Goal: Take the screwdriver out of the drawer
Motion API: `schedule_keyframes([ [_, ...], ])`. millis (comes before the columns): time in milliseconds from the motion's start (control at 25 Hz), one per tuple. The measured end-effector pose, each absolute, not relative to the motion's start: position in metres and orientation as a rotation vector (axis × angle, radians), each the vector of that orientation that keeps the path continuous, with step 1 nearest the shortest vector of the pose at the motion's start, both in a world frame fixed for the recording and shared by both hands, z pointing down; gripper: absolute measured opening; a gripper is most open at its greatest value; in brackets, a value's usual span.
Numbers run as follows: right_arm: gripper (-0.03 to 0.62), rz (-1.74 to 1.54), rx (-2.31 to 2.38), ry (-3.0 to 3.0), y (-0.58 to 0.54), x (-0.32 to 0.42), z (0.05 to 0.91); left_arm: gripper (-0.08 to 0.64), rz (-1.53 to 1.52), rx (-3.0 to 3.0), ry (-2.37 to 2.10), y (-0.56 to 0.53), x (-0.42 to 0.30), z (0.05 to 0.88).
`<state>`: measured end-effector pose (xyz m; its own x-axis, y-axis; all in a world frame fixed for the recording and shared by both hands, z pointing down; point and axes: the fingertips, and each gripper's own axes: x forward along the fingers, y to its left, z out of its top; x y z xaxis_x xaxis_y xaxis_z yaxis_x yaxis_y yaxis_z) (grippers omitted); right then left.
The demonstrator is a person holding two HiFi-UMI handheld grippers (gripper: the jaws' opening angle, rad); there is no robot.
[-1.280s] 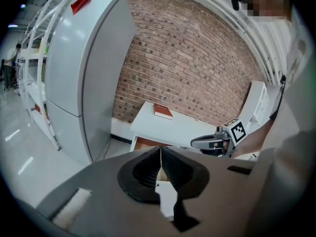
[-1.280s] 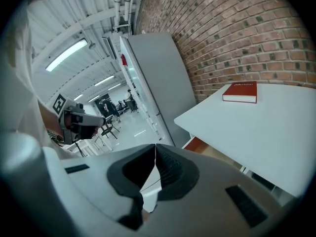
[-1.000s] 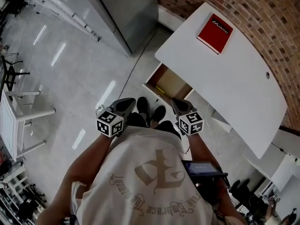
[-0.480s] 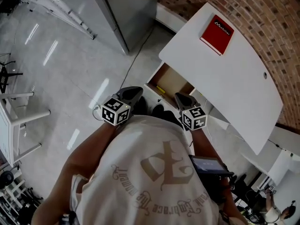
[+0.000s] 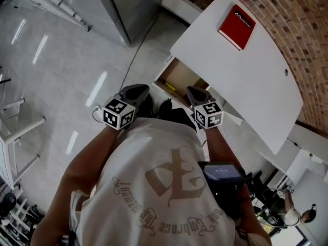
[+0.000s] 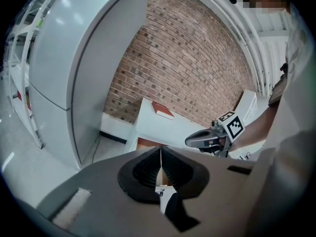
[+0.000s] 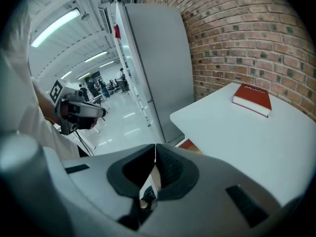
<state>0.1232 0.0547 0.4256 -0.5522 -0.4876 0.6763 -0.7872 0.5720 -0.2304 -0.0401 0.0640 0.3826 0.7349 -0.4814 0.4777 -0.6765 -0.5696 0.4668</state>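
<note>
An open wooden drawer (image 5: 180,76) juts from under the white table (image 5: 241,81). A yellow-handled screwdriver (image 5: 170,87) lies inside it near the front left corner. My left gripper (image 5: 138,90) hovers left of the drawer and my right gripper (image 5: 193,92) just in front of its right side, both above the floor and short of the screwdriver. In the left gripper view the jaws (image 6: 160,150) meet in a thin line with nothing between them. The right gripper's jaws (image 7: 155,147) are likewise shut and empty. The drawer's edge (image 7: 190,144) shows just beyond them.
A red book (image 5: 236,26) lies on the table's far end by the brick wall (image 5: 307,29). A tall grey cabinet (image 5: 133,4) stands left of the table, with a cable on the floor. The person's shoes (image 5: 166,106) are below the drawer. A white desk frame (image 5: 15,132) stands far left.
Both grippers have moved forward and a little down toward the open drawer. Both stay shut and empty.
</note>
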Motion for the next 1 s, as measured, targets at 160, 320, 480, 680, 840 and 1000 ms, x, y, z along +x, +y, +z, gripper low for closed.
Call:
schedule_keyframes([
  [160,0.006,0.706,0.998,-2.231,0.047,0.113,0.434,0.009,0.403,2.267,-0.863,0.057,-0.051,0.394],
  [320,0.006,0.708,0.974,-2.213,0.044,0.115,0.439,0.009,0.421,2.248,-0.830,0.062,-0.043,0.399],
  [480,0.006,0.685,0.960,-2.206,0.042,0.119,0.448,0.009,0.420,2.241,-0.838,0.064,-0.039,0.403],
  [680,0.006,0.667,0.917,-2.195,0.038,0.120,0.464,0.009,0.450,2.225,-0.903,0.064,-0.040,0.405],
  [840,0.006,0.676,0.835,-2.192,0.041,0.120,0.481,0.009,0.454,2.185,-0.954,0.070,-0.032,0.401],
  [1000,0.006,0.675,0.759,-2.185,0.047,0.117,0.498,0.009,0.454,2.155,-0.972,0.080,-0.024,0.405],
])
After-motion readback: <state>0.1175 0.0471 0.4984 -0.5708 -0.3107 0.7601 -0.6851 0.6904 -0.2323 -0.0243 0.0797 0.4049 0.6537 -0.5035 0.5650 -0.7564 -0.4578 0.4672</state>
